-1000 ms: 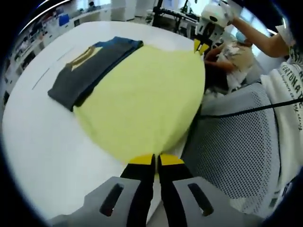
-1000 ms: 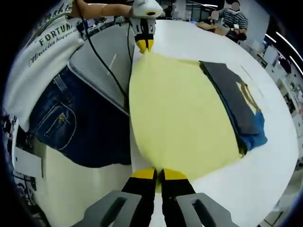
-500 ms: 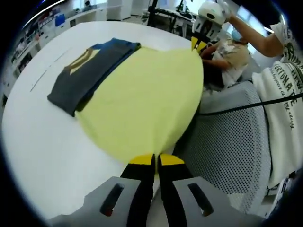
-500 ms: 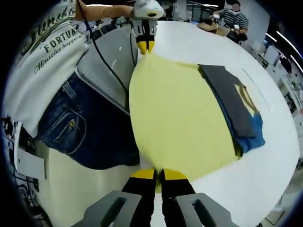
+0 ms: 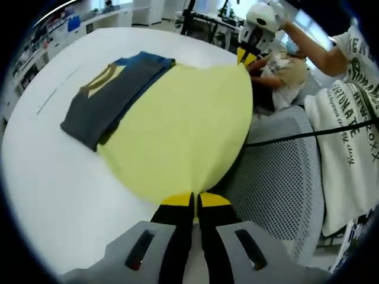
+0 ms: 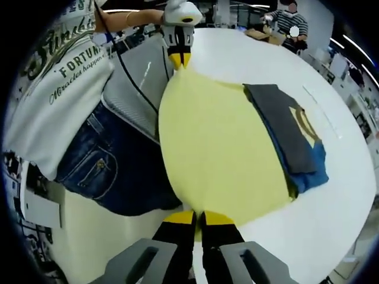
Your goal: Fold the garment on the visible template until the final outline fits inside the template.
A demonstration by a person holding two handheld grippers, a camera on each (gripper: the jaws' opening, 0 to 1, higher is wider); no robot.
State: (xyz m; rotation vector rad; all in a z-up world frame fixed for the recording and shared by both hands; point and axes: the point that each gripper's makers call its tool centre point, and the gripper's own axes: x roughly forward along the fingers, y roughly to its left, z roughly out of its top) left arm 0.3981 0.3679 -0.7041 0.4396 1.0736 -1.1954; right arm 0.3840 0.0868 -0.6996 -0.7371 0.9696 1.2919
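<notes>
In the left gripper view, the left claw (image 5: pixel 193 200) at bottom centre is clenched on the near edge of the yellow cloth (image 5: pixel 183 127), which spreads across the middle of the frame. The right claw (image 5: pixel 244 57), at upper right, pinches the cloth's far edge. A folded grey-and-blue garment (image 5: pixel 112 94) lies on the white counter (image 5: pixel 47 171) at upper left, touching the cloth.
</notes>
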